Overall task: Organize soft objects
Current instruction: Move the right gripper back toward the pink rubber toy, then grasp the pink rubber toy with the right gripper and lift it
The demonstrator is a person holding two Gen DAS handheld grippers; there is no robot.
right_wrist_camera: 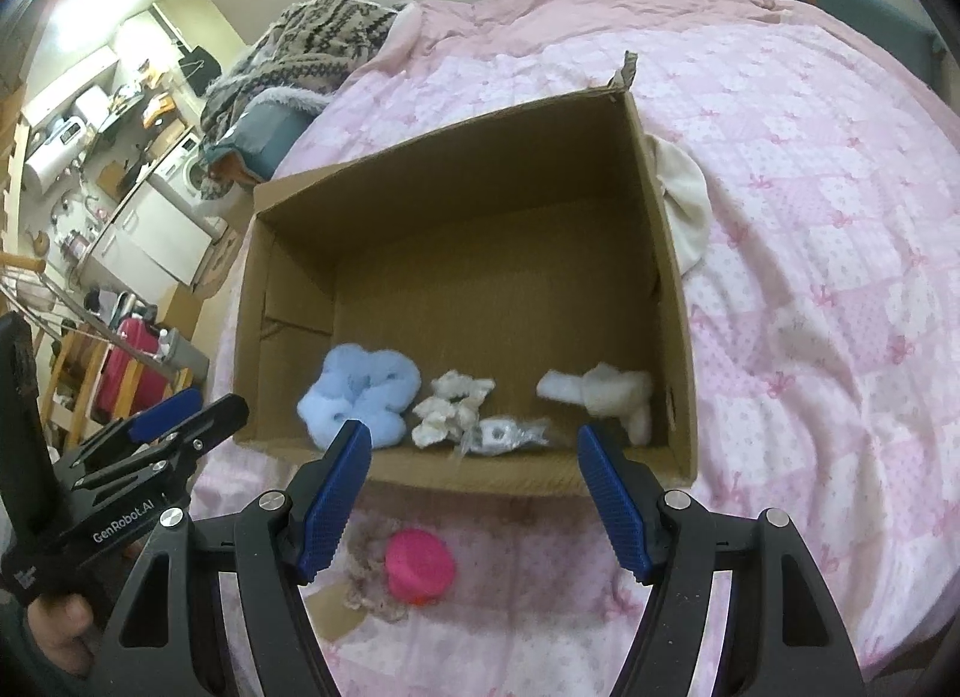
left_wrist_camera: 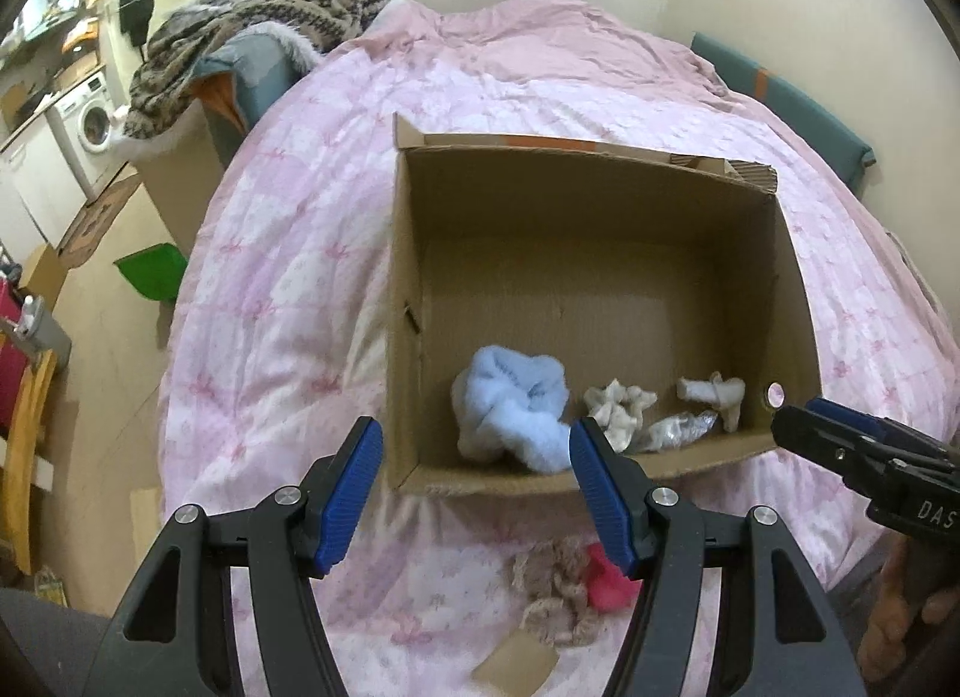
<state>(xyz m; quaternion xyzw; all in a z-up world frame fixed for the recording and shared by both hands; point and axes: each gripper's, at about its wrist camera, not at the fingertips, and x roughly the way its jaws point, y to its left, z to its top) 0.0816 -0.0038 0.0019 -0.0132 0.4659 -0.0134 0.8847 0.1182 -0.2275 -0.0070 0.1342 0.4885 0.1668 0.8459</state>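
two claws hang over a pink quilt (left_wrist_camera: 288, 277), and we see both with their jaws apart and nothing between the blue pads. our left claw (left_wrist_camera: 477, 496) sits at six o'clock of the cardboard box (left_wrist_camera: 402, 301), over its near wall; our right claw (right_wrist_camera: 474, 496) hangs over the same wall further along. the box stands open on the quilt, and four soft things lie along its near side: a light blue fluffy scrunchie (right_wrist_camera: 359, 397) at about seven o'clock, a cream crumpled scrunchie (right_wrist_camera: 450, 406) beside it, a clear plastic packet (right_wrist_camera: 507, 434) at six, and a white fluffy piece (right_wrist_camera: 606, 394) toward five. outside the box, at six o'clock on the quilt, a beige lacy scrunchie (right_wrist_camera: 372, 577) touches a bright pink one (right_wrist_camera: 420, 568). a cream cloth (right_wrist_camera: 684, 199) lies against the box's outer wall at two o'clock.
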